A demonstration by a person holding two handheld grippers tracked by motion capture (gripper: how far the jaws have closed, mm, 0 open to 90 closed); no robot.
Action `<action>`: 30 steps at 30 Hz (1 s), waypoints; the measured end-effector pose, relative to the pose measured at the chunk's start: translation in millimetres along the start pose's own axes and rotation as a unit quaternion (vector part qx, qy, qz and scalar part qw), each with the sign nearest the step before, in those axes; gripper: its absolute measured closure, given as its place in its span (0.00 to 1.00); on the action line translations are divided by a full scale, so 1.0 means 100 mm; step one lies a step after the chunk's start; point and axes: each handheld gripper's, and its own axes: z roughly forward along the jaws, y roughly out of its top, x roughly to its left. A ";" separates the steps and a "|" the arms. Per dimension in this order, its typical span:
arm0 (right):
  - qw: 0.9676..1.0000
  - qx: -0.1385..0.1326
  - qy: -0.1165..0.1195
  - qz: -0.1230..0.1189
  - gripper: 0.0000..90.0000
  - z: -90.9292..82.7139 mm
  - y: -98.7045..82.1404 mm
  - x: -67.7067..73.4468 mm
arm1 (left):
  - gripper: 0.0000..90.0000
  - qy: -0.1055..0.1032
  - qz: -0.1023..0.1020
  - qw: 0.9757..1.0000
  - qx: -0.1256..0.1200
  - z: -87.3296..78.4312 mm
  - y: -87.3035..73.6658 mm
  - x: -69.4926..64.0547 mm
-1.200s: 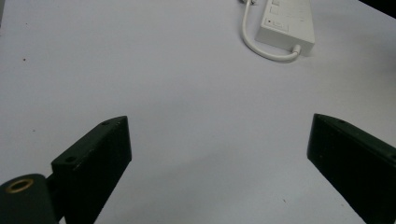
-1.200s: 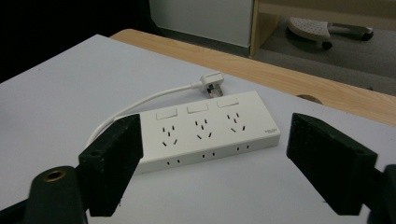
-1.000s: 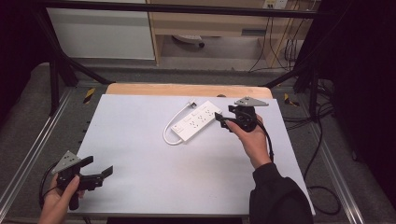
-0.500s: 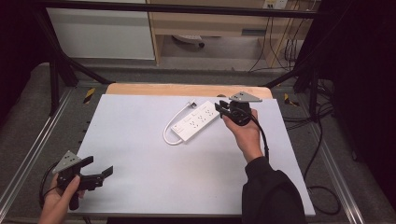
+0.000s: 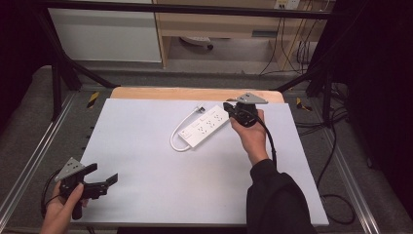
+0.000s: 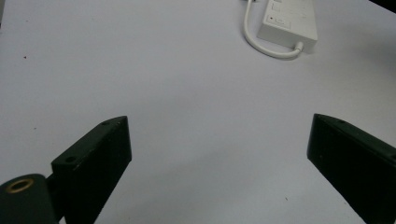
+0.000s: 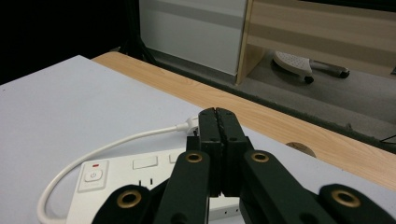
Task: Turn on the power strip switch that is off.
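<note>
A white power strip (image 5: 204, 127) lies slantwise on the white table (image 5: 146, 161), its short cable looping to a plug (image 5: 197, 109). My right gripper (image 5: 229, 106) hovers over the strip's far end. In the right gripper view its jaws (image 7: 217, 112) have just been closing and now meet with nothing between them, above the strip (image 7: 140, 175) and next to the plug (image 7: 190, 122). My left gripper (image 5: 104, 174) rests at the near left corner, open and empty. In the left gripper view its jaws (image 6: 219, 122) stand wide apart, with the strip (image 6: 289, 21) far ahead.
A wooden strip (image 5: 170, 93) borders the table's far edge. Behind it stand a white cabinet (image 5: 107, 34) and a wooden shelf unit (image 5: 219, 24). Cables (image 5: 331, 146) trail over the floor on the right. Black frame rails (image 5: 63, 73) flank the table.
My right gripper has moved left and farther away along the strip's far end, and its jaws have closed. The left hand has kept still.
</note>
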 end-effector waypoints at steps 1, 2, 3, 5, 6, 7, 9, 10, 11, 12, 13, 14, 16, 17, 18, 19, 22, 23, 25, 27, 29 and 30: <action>1.000 0.000 0.000 0.000 1.00 0.00 0.00 0.00 | 0.07 0.000 0.001 1.000 0.000 0.00 0.00 0.00; 1.000 0.005 -0.002 -0.002 1.00 0.05 -0.01 0.00 | 0.07 0.000 0.000 1.000 -0.001 0.00 0.00 0.00; 1.000 0.005 -0.002 -0.002 1.00 0.05 -0.01 0.00 | 0.07 -0.001 0.001 1.000 -0.002 0.00 0.00 0.00; 1.000 0.010 -0.003 -0.006 1.00 0.12 -0.03 -0.01 | 0.07 -0.001 0.001 1.000 0.001 0.00 0.00 0.00; 1.000 0.010 -0.003 -0.006 1.00 0.12 -0.03 -0.01 | 0.07 0.000 0.000 1.000 0.001 0.00 0.00 0.01; 1.000 0.017 -0.004 -0.008 1.00 0.17 -0.05 -0.02 | 0.07 -0.001 -0.001 1.000 -0.001 0.00 0.00 0.01; 1.000 0.025 -0.006 -0.006 1.00 0.23 -0.06 -0.03 | 0.07 -0.001 -0.004 1.000 -0.002 0.00 0.00 0.01; 1.000 0.026 -0.006 -0.004 1.00 0.25 -0.06 -0.04 | 0.07 -0.001 -0.005 1.000 -0.003 0.00 0.00 0.01; 1.000 0.026 -0.006 -0.004 1.00 0.25 -0.06 -0.04 | 0.07 -0.002 -0.004 1.000 -0.004 0.00 0.00 0.01; 1.000 0.026 -0.007 -0.004 1.00 0.28 -0.06 -0.04 | 0.07 -0.003 -0.003 1.000 -0.004 -0.01 0.00 0.01; 1.000 0.029 -0.007 -0.002 1.00 0.34 -0.07 -0.05 | 0.07 -0.004 -0.002 1.000 -0.005 -0.01 0.00 0.00; 1.000 0.029 -0.007 -0.002 1.00 0.36 -0.08 -0.05 | 0.07 -0.004 -0.002 1.000 -0.005 -0.01 0.00 0.00; 1.000 0.029 -0.009 0.007 1.00 0.39 -0.09 -0.04 | 0.07 -0.004 -0.001 1.000 -0.003 -0.01 0.01 0.00; 1.000 0.029 -0.009 0.007 1.00 0.39 -0.09 -0.04 | 0.07 -0.004 0.000 1.000 -0.002 -0.01 0.01 0.00; 1.000 0.027 -0.007 0.008 1.00 0.40 -0.09 -0.03 | 0.07 -0.004 0.001 1.000 -0.002 0.00 0.01 0.00; 1.000 0.023 -0.005 0.011 1.00 0.42 -0.09 -0.02 | 0.07 -0.003 -0.001 1.000 -0.001 0.00 0.01 0.00; 1.000 0.019 -0.002 0.021 1.00 0.44 -0.10 -0.01 | 0.07 -0.002 -0.002 1.000 0.000 0.01 0.00 0.01; 1.000 0.018 -0.001 0.024 1.00 0.46 -0.11 -0.01 | 0.07 -0.001 -0.003 1.000 -0.001 0.00 0.00 0.01; 1.000 0.017 0.002 0.026 1.00 0.48 -0.11 -0.01 | 0.07 0.000 -0.004 1.000 0.001 0.00 0.00 0.01; 0.999 0.017 0.006 0.031 1.00 0.53 -0.12 -0.01 | 0.07 -0.001 -0.001 1.000 0.000 0.00 0.01 -0.01; 0.999 0.020 0.005 0.033 1.00 0.56 -0.13 -0.01 | 0.07 0.000 -0.001 1.000 -0.001 0.00 0.01 -0.01; 0.999 0.020 0.005 0.033 1.00 0.56 -0.13 -0.01 | 0.07 -0.001 -0.001 1.000 -0.001 0.00 0.01 -0.01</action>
